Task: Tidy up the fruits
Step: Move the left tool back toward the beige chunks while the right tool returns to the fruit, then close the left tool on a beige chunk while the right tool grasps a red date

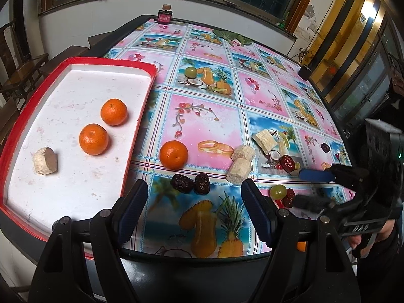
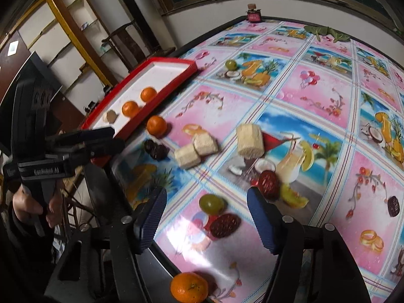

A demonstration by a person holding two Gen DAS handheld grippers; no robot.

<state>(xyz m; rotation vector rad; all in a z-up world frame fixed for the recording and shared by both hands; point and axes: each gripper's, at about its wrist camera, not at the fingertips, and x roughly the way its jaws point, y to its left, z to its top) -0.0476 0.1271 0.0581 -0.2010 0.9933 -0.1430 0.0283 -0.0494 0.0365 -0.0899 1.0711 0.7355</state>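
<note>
A red-rimmed white tray [image 1: 141,116] holds two oranges [image 1: 113,112] [image 1: 93,139] and a beige chunk [image 1: 45,160]. Another orange [image 1: 173,155] lies on the table beside the tray. My left gripper [image 1: 194,202] is open and empty, and two dark dates [image 1: 180,183] lie just past its tips. My right gripper [image 2: 205,214] is open over a green grape [image 2: 210,203] and a red date [image 2: 224,224]. Both lie between its fingers, and neither pad touches them. A further orange [image 2: 189,287] sits at the near table edge.
Three beige chunks [image 2: 186,157] [image 2: 205,142] [image 2: 250,140] lie mid-table, with a red date [image 2: 269,181] nearby and a dark date [image 2: 393,205] at the right. A second grape [image 1: 190,72] and a small jar [image 1: 164,15] sit farther back. Chairs and shelves stand beyond the table's left side.
</note>
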